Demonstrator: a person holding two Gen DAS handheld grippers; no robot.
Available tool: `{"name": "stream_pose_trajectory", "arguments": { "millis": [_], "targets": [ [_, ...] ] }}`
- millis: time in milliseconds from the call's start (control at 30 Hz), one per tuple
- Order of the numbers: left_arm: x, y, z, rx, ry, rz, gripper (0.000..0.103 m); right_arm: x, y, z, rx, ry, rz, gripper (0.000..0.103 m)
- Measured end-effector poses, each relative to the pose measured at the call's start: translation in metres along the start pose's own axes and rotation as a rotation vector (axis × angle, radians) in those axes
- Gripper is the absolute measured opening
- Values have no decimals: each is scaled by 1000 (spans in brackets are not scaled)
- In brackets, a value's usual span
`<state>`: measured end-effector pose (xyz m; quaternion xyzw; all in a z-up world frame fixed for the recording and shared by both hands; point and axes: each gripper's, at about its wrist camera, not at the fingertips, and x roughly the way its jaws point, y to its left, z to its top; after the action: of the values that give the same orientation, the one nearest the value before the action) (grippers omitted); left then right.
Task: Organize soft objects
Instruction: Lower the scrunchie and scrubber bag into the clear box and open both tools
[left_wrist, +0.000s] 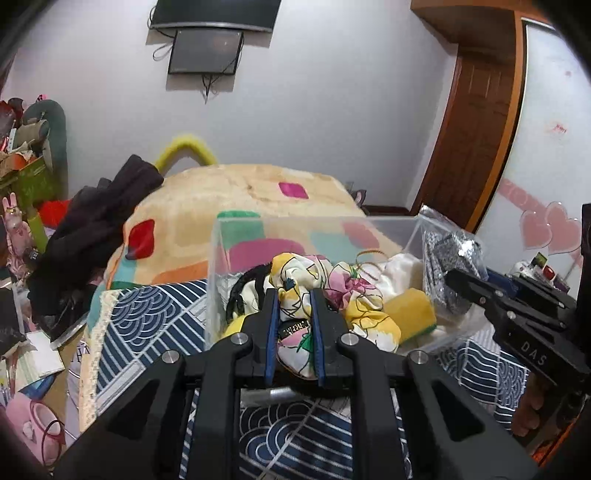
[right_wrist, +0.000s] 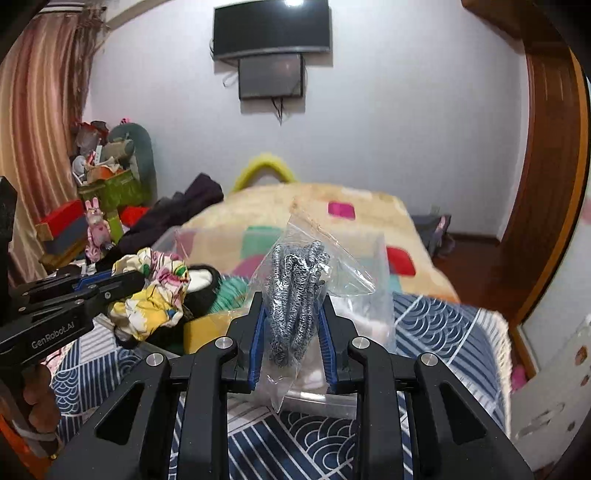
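A clear plastic box (left_wrist: 221, 251) stands on the bed and holds soft items: a yellow sponge (left_wrist: 412, 308), a white cloth (left_wrist: 400, 267) and a black band (left_wrist: 240, 291). My left gripper (left_wrist: 294, 295) is shut on a floral yellow-pink-white scrunchie (left_wrist: 354, 295) at the box's near side; it also shows in the right wrist view (right_wrist: 155, 295). My right gripper (right_wrist: 291, 295) is shut on a clear plastic bag of grey-speckled cord (right_wrist: 295, 280), held over the box's right end; the bag also shows in the left wrist view (left_wrist: 447, 266).
The box sits on a blue wave-pattern cover (left_wrist: 295, 443) next to a beige patchwork blanket (left_wrist: 240, 199). Dark clothes (left_wrist: 96, 229) lie to the left. Cluttered boxes and toys (right_wrist: 107, 184) stand by the curtain. A wooden door (left_wrist: 476, 122) is at right.
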<state>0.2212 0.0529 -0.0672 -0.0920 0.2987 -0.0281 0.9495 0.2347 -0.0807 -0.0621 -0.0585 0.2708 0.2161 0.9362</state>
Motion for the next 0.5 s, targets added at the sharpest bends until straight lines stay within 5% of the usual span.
{"name": "stream_pose_trajectory", "arguments": {
  "millis": [267, 500],
  "targets": [
    [19, 0, -11, -32, 63, -13, 19, 5, -5, -8, 18, 40, 3, 32],
    [-6, 3, -14, -38, 25, 3, 36, -7, -13, -6, 45, 38, 34, 55]
  ]
}}
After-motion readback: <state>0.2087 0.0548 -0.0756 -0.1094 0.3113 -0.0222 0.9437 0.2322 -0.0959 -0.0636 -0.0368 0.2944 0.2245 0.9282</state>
